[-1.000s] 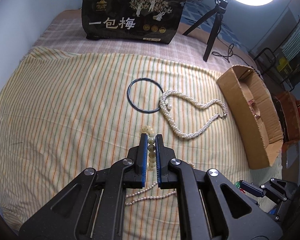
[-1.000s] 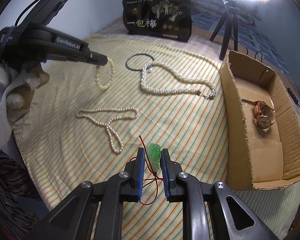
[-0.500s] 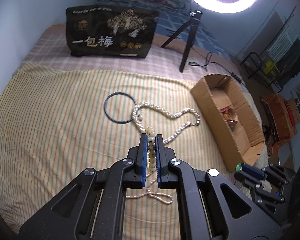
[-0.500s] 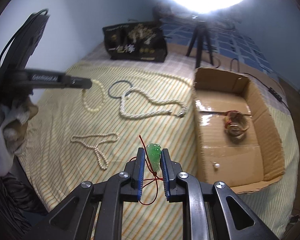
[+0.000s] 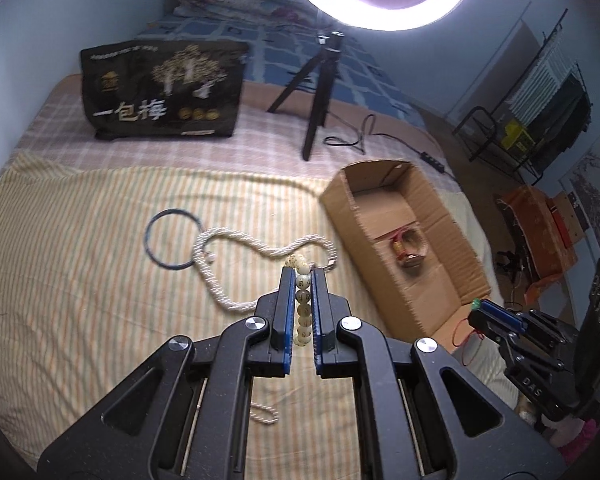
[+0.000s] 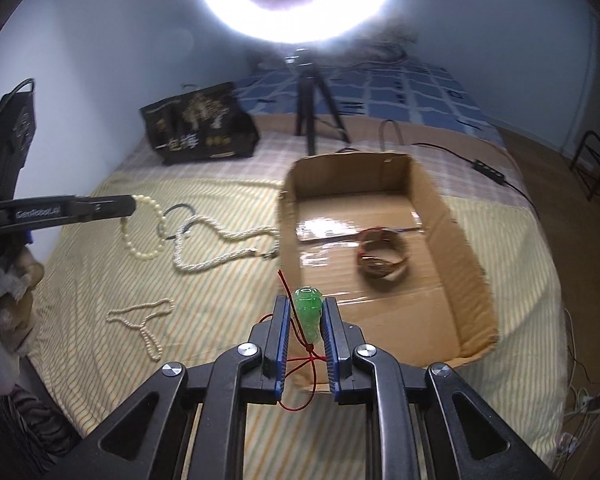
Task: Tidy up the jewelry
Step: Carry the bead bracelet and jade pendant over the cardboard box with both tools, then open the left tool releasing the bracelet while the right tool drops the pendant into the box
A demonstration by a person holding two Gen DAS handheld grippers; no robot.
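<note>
Hiding pendant cord [image 6: 308, 364] partly, right tool [image 6: 305, 332].

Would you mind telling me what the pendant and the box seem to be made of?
Pendant: translucent glossy green, likely jade or glass, on red cord. Box: corrugated cardboard, brown and matte, with ragged cut edges and shiny tape on its floor.

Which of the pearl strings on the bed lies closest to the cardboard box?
The thick twisted pearl necklace; its clasp end nearly reaches the box. The thin strand lies farther away.
</note>
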